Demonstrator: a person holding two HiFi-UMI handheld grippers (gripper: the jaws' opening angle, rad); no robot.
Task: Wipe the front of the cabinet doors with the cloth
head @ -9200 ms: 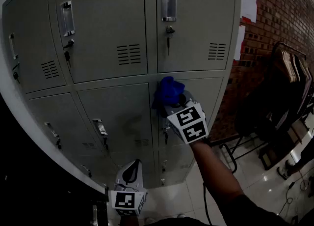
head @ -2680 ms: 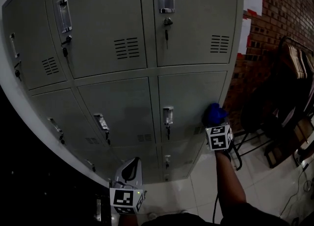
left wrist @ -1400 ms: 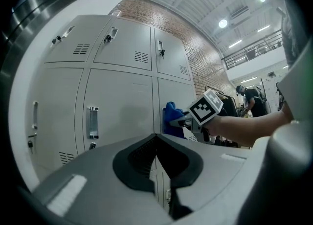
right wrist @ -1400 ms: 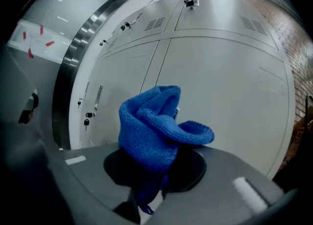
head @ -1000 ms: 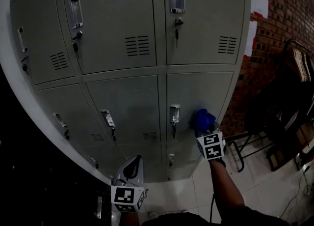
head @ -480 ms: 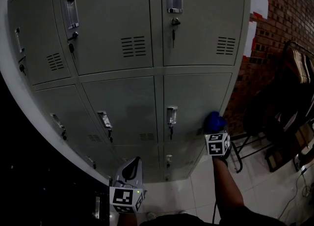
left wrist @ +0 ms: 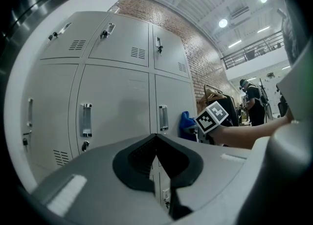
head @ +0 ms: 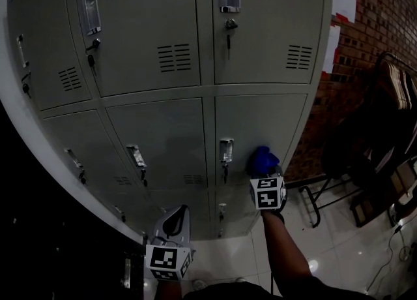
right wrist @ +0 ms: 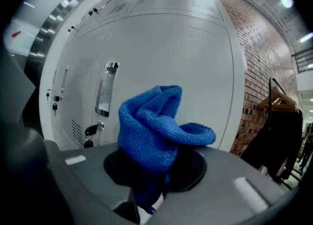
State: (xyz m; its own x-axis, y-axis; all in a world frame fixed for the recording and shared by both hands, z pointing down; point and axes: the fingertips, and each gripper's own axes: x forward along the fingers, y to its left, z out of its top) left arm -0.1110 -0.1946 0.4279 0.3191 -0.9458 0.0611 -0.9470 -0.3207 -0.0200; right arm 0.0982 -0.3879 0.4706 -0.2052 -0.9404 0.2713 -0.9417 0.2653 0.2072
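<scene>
So your right gripper point(head: 264, 173) is clamped on the cloth point(head: 262, 159), seemingly pressed against a door point(head: 260, 119); your left gripper point(head: 173, 222) hangs low, jaws together.

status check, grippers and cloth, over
Right gripper shut on blue cloth, at right-column door beside its handle. Left gripper shut, empty, held low. Nothing blocking the door.

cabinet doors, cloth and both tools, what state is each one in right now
cabinet doors: all shut, as far as shown.
cloth: bunched, clamped in the right tool, close to a lower door.
right tool: shut on the cloth.
left tool: shut, empty, held low, away from the doors.
key: hanging from an upper door.
</scene>
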